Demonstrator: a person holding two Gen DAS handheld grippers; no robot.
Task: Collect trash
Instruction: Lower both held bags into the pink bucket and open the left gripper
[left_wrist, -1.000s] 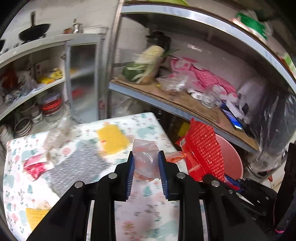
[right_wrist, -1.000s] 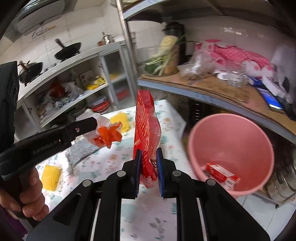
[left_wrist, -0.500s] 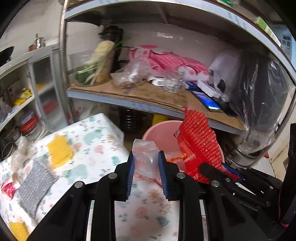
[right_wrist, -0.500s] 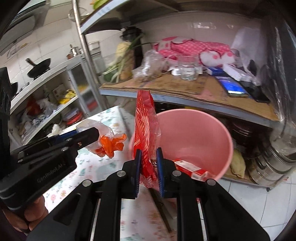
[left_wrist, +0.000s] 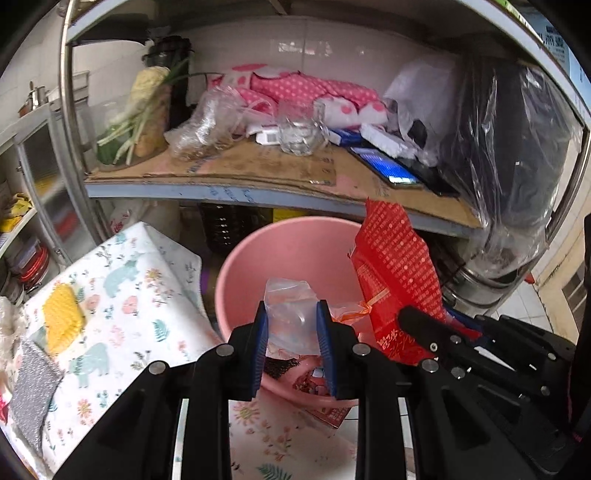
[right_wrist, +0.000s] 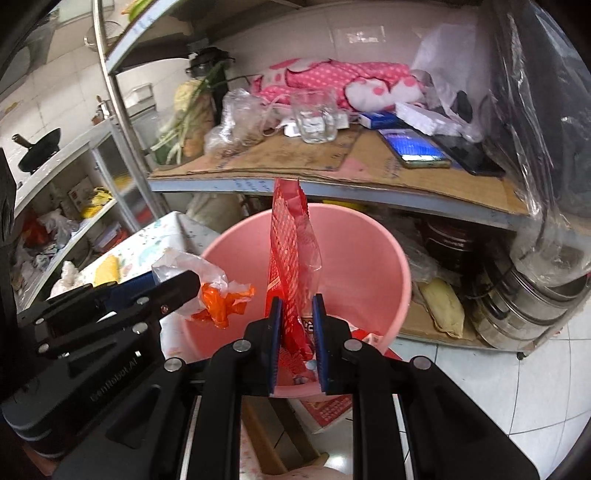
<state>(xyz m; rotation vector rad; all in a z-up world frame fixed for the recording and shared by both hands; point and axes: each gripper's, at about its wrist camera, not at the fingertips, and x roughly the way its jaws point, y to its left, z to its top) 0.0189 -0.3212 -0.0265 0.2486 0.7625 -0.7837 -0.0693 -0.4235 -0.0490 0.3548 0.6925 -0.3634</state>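
Note:
A pink bucket (left_wrist: 236, 273) (right_wrist: 376, 240) stands on the floor beside the table, with a red packet lying inside. My left gripper (left_wrist: 291, 314) is shut on a crumpled clear plastic bag (left_wrist: 290, 295) with orange scraps, held over the bucket's near rim; from the right wrist view that gripper (right_wrist: 195, 284) and the bag (right_wrist: 218, 291) hang at the bucket's left edge. My right gripper (right_wrist: 297, 306) is shut on a tall red snack wrapper (right_wrist: 290, 236) that stands upright above the bucket's mouth. The wrapper (left_wrist: 395, 273) shows at right in the left wrist view.
The table with a floral cloth (left_wrist: 140, 280) lies left, bearing a yellow sponge (left_wrist: 62, 317) and a grey scouring pad (left_wrist: 33, 387). A cluttered metal shelf (left_wrist: 280, 173) juts over the bucket, holding a glass jar, phones and bags. Steel pots (right_wrist: 524, 302) sit low right.
Both grippers swung rightward off the table with their trash and now hang over the pink bucket, which has come to the centre of both views.

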